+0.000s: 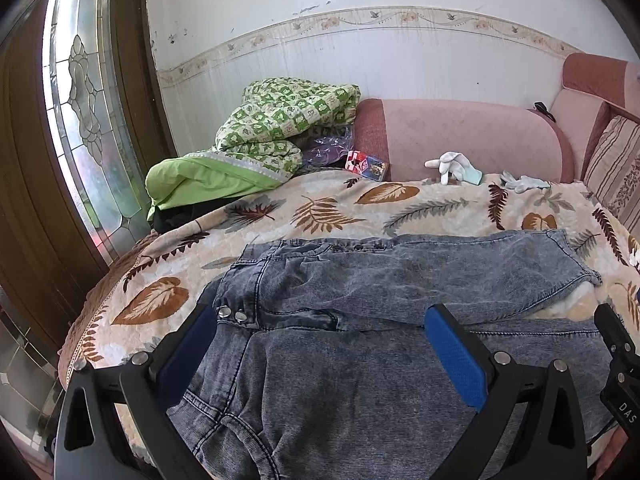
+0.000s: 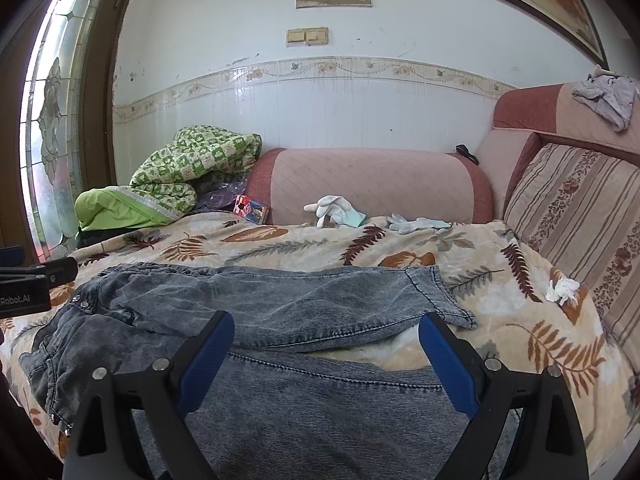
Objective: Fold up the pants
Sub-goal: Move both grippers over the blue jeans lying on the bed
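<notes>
Grey washed denim pants (image 1: 360, 280) lie spread on a leaf-print blanket (image 1: 328, 204), waistband to the left and both legs running right. My left gripper (image 1: 322, 320) hovers open over the waist and near leg, its blue pads wide apart with nothing between them. In the right wrist view the same pants (image 2: 280, 300) lie below my right gripper (image 2: 326, 332), which is open above the two legs. The far leg ends in a hem (image 2: 452, 300). The near leg runs under the gripper out of frame. The other gripper's body shows at each view's edge.
A green quilt (image 1: 276, 128) is piled at the back left by a glass door (image 1: 80, 120). White gloves (image 2: 340, 210) and a small colourful box (image 2: 250, 208) lie against the pink sofa back (image 2: 372, 184). A striped cushion (image 2: 580, 220) and crumpled tissue (image 2: 562, 290) are on the right.
</notes>
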Available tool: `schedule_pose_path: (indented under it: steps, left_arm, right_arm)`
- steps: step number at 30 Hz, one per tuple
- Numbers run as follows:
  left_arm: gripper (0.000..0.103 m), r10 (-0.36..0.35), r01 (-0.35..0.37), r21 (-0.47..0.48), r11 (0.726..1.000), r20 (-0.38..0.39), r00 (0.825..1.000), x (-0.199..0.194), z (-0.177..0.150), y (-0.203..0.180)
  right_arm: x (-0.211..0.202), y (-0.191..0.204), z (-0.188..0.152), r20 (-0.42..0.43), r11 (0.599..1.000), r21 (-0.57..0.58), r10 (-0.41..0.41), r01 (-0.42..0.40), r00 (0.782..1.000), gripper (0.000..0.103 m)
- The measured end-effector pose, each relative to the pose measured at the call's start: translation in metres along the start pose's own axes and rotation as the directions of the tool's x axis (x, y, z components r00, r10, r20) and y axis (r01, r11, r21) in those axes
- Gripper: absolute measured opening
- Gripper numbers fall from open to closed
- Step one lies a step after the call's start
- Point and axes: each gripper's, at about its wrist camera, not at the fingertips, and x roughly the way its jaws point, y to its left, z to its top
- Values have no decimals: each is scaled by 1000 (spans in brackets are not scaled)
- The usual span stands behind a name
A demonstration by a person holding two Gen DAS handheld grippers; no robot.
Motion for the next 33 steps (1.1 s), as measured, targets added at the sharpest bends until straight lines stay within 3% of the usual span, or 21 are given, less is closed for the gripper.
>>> schedule_pose_path:
  steps: [10,33]
  left_arm:
    - [103,-20,21,24,999,-39,999,10,-8,-8]
    - [103,-26,30,74,997,-51,998,17,-6,-12]
  right_arm:
    - [9,-3,-2,-42,1000,10,-19,19,999,95]
    - [17,-6,-1,-81,999,26,-27,29,996,95]
